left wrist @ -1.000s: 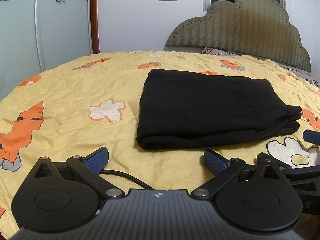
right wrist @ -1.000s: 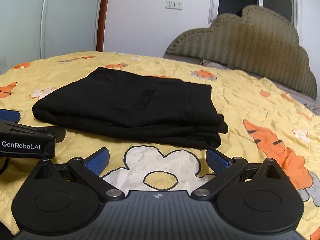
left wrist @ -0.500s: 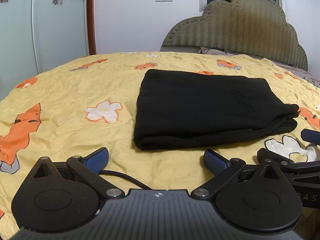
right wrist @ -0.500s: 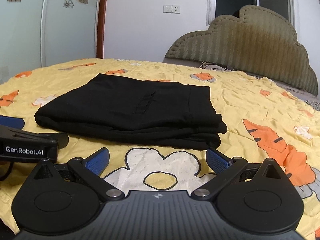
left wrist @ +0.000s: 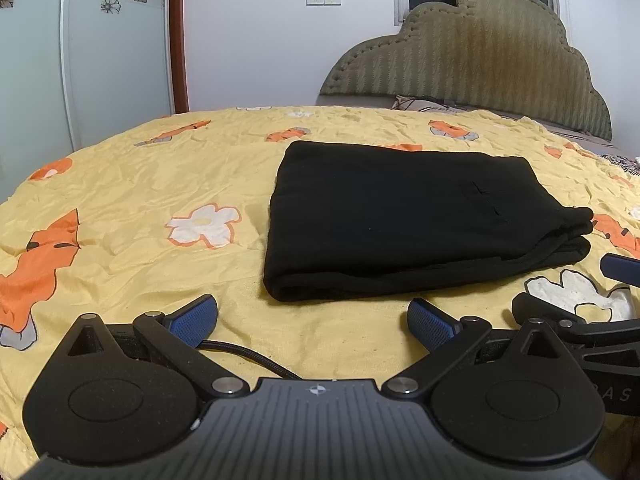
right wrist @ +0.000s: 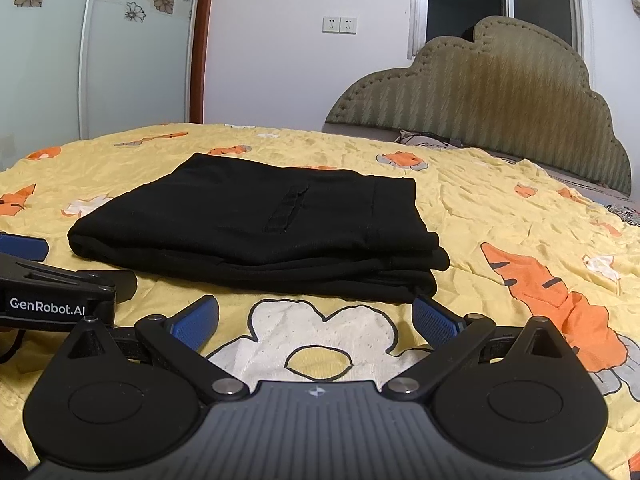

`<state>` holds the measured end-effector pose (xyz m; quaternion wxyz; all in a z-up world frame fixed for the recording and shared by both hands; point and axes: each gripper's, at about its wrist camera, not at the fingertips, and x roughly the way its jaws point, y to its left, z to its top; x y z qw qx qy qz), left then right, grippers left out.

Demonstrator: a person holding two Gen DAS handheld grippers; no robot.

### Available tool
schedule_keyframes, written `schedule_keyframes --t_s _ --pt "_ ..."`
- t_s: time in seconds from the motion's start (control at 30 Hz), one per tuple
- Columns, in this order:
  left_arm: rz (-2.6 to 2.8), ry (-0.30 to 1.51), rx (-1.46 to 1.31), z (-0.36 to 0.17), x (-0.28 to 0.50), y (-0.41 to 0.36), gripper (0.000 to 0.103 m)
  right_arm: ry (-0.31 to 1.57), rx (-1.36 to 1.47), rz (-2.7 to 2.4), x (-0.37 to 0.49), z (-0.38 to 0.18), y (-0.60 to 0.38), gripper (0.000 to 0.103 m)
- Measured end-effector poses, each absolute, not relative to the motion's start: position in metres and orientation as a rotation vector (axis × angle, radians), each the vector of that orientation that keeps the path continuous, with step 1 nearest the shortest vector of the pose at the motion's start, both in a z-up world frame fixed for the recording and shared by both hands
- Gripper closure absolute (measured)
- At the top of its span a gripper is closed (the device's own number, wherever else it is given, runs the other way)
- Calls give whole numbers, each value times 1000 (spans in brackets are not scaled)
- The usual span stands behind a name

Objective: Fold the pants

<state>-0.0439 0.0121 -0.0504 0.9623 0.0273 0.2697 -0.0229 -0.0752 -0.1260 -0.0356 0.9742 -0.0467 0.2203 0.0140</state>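
Two grippers sit low over the yellow bedspread (left wrist: 120,184), side by side, both spread wide and grasping nothing. The left gripper (left wrist: 314,320) has its blue pads (left wrist: 192,318) apart above bare sheet, a black cable (left wrist: 248,356) trailing under it; its side, seen from the right wrist view, reads "GenRobot.AI" (right wrist: 47,306). The folded black pants (left wrist: 404,216) lie flat just ahead, touched by neither tool. The right gripper (right wrist: 316,320) stands equally released over a white flower print (right wrist: 316,340), its right pad near the pants' corner.
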Motion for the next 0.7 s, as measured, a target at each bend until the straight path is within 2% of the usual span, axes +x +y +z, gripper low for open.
schedule_keyframes --t_s 0.7 --pt "-46 548 58 -50 -44 12 1 461 -76 14 -73 -35 -128 0"
